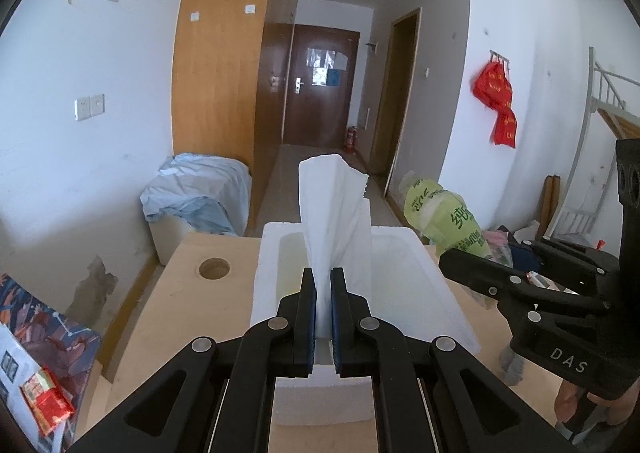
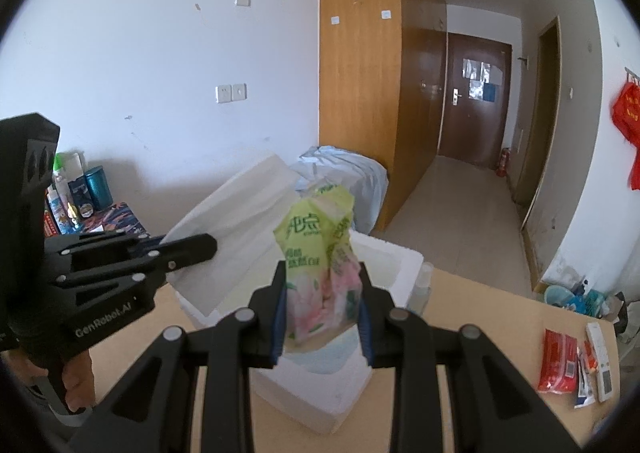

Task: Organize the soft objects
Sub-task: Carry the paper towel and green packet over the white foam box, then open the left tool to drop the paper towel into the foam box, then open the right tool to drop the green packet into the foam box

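My left gripper [image 1: 323, 277] is shut on a white tissue [image 1: 334, 221] that stands up from between its fingers, above an open white foam box [image 1: 424, 285] on the wooden table [image 1: 168, 317]. My right gripper [image 2: 322, 273] is shut on a green and pink tissue pack [image 2: 322, 269], held over the same foam box [image 2: 396, 265]. The pack also shows in the left wrist view [image 1: 444, 219], right of the box. The left gripper shows in the right wrist view [image 2: 192, 247] with the white tissue [image 2: 236, 221] spread wide.
A round hole [image 1: 214, 268] lies in the table left of the box. A clear bottle [image 2: 422, 285] stands beside the box. A red packet [image 2: 558, 361], tubes and a white remote [image 2: 600, 361] lie at the table's right. A covered bundle [image 1: 200, 193] sits behind.
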Action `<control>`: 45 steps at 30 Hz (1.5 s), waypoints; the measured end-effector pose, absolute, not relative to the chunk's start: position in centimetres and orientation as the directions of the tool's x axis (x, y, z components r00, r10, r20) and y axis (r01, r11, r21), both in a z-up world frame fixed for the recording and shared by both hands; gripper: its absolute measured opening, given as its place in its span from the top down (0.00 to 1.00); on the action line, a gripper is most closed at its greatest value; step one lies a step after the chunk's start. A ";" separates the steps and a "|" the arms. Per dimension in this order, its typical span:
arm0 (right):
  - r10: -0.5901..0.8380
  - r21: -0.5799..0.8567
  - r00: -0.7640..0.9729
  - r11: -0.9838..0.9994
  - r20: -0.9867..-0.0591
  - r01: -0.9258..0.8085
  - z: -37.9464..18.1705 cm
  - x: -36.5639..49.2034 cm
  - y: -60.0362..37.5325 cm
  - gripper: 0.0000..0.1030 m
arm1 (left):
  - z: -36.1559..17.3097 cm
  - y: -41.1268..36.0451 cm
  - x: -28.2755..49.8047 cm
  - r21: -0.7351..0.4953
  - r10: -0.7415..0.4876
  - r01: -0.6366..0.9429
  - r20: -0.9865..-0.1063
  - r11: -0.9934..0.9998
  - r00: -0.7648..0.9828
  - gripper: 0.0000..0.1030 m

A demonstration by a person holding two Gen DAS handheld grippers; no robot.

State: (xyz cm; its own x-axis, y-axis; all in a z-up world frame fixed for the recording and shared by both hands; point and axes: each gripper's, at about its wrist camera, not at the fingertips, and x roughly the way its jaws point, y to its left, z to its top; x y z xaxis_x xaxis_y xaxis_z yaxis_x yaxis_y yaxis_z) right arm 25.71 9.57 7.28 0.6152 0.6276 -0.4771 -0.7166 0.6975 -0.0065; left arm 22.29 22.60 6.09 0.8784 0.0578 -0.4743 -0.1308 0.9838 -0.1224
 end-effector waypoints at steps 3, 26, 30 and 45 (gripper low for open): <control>0.628 0.000 0.612 0.698 -0.481 -0.716 7.1 26.1 9.6 0.67 | 6.0 22.4 22.8 -0.114 0.061 -0.129 -0.469 0.985 0.881 0.94; 0.598 0.026 0.617 0.728 -0.512 -0.685 7.0 28.4 10.0 0.67 | 4.2 21.9 26.7 -0.103 0.047 -0.116 -0.517 0.988 0.855 0.83; 0.598 0.028 0.620 0.731 -0.508 -0.682 7.0 28.4 9.9 0.67 | 4.2 21.8 26.7 -0.101 0.057 -0.127 -0.515 0.987 0.855 0.25; 0.611 0.040 0.605 0.719 -0.511 -0.694 6.7 28.4 9.7 0.67 | 4.5 22.9 24.6 -0.053 0.165 -0.214 -0.465 0.975 0.870 0.06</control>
